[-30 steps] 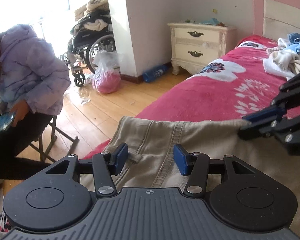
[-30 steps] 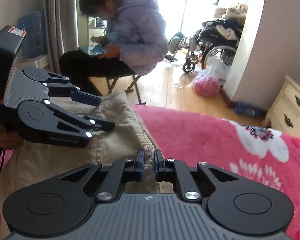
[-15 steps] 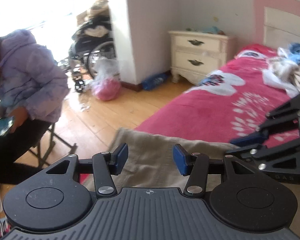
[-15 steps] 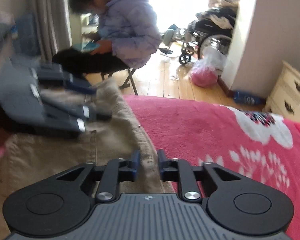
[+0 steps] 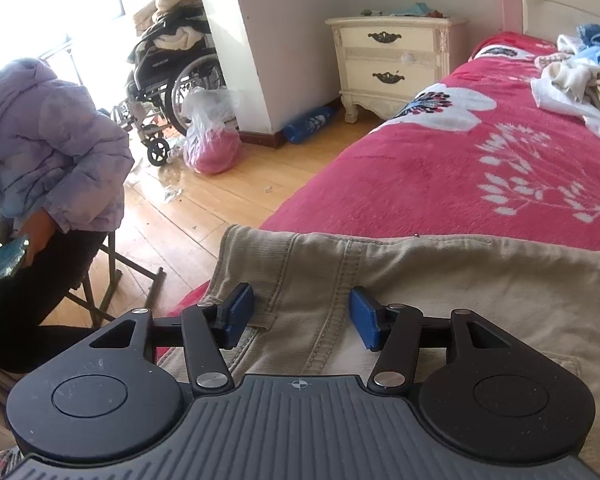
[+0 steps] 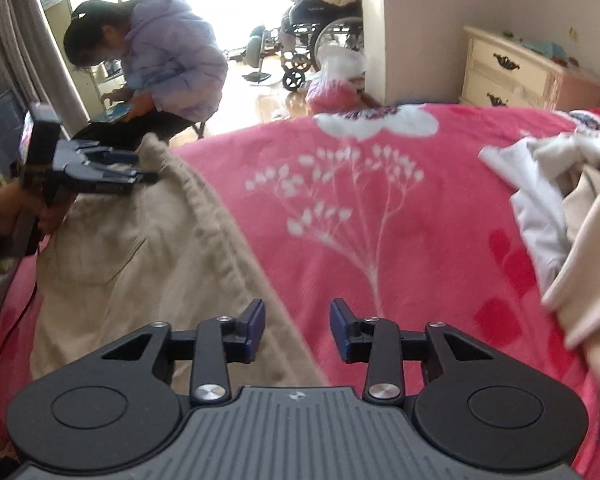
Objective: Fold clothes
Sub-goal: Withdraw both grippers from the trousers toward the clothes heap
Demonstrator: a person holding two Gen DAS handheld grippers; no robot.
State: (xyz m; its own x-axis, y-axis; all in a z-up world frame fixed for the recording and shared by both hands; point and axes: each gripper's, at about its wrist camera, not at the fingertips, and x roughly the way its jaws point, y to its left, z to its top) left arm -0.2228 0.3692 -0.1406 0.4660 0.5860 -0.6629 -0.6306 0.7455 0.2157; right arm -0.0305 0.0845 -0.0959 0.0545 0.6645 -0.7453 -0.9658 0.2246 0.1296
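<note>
The left claw (image 5: 300,316) stands wide open with nothing between its blue pads; it hovers over the waistband end of the beige trousers (image 5: 400,280), a belt loop and a stitched seam lying just under the gap. The right claw (image 6: 298,330) is likewise spread wide and holds nothing; its left pad sits over the near edge of the trousers (image 6: 148,248), its right pad over the bare pink bedspread (image 6: 380,208).

The trousers lie along the left part of the bed, their far left corner reaching the mattress edge beside the wooden floor (image 5: 204,216). Whether they are already doubled over or lie in a single layer, the pictures do not settle; they fit either a garment spread out or one partly folded.

Judged from here, the risks are these. If a claw closes on the belt loop or only the top layer, the cloth below may stay behind and the fold come out skewed. The corner at the bed edge could slide off towards the floor if the cloth is tugged that way. The thick waistband may slip from a shallow pinch.

Farther right, a heap of loose clothes (image 6: 572,200) lies on the bedspread; a wide sweep of the right claw could snag it.
</note>
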